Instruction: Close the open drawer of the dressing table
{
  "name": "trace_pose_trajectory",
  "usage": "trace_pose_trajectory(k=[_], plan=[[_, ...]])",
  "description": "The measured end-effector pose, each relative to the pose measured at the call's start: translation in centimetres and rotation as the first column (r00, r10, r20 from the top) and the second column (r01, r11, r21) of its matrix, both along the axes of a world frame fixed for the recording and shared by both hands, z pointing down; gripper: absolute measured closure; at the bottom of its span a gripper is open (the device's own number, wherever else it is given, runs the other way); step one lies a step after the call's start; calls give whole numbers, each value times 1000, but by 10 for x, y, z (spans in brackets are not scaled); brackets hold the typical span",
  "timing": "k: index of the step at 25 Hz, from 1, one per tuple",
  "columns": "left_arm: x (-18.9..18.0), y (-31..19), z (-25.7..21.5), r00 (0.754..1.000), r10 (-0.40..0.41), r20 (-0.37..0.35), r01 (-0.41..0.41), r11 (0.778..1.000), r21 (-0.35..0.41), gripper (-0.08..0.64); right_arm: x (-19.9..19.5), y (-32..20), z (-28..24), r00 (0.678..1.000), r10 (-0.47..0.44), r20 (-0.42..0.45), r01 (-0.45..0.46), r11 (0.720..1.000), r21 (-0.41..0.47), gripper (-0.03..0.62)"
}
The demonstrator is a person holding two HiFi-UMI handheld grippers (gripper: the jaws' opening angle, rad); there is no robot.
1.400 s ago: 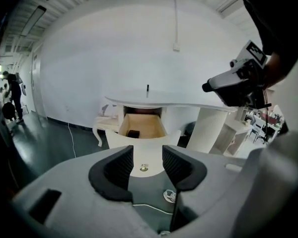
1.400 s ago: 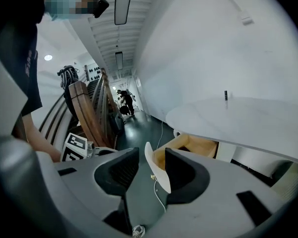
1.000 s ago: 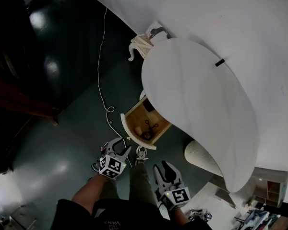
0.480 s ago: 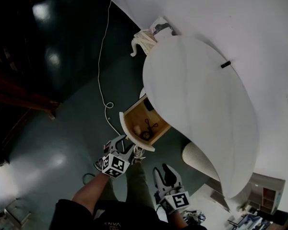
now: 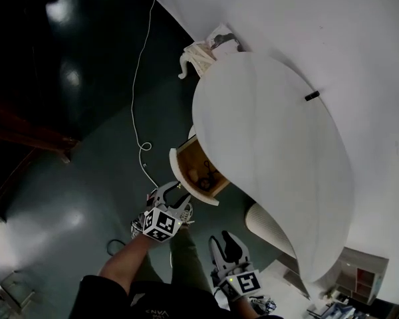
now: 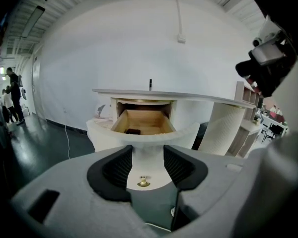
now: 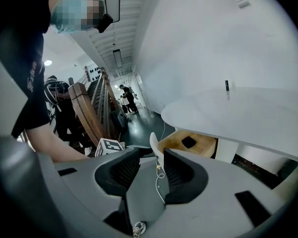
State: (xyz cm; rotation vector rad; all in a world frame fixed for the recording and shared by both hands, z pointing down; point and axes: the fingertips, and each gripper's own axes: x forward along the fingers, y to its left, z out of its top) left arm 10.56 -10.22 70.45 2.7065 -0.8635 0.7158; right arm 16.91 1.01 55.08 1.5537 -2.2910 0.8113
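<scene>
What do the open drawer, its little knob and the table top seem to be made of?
Drawer: tan, matte inside, looks like bare wood; white painted front. Knob: shiny gold, probably brass-coloured metal. Table top: smooth matte white, likely painted; what lies underneath cannot be told.

Inside of drawer (image 5: 198, 168) is bare pale wood, smooth; its front is white, matt, w/ a small shiny brass-look knob (image 6: 143, 183). The tabletop (image 5: 272, 151) is white, smooth, matt, as is the far wall (image 5: 332, 32). At right, the pillar (image 6: 222, 128) is white w/ fine ribbed texture. The floor (image 5: 73, 178) is dark green, glossy, w/ light reflections. Shells of left gripper (image 5: 175, 198) & right gripper (image 5: 227, 241) are grey matt plastic; pads (image 6: 120, 167) black, ribbed, rubber-like.
</scene>
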Motion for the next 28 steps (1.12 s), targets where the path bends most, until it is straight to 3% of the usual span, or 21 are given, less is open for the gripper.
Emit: trace_pose_trajectory(k=[12,28], plan=[[46,-38,-1,998,-3,-57,6,999,48,365,29,-36,-8,999,-47,-17,47,999,23,448],[85,-72,-8,985,0,-172,20,993,115,364,33,-77,-18,989,-147,-23,149,985,86,448]])
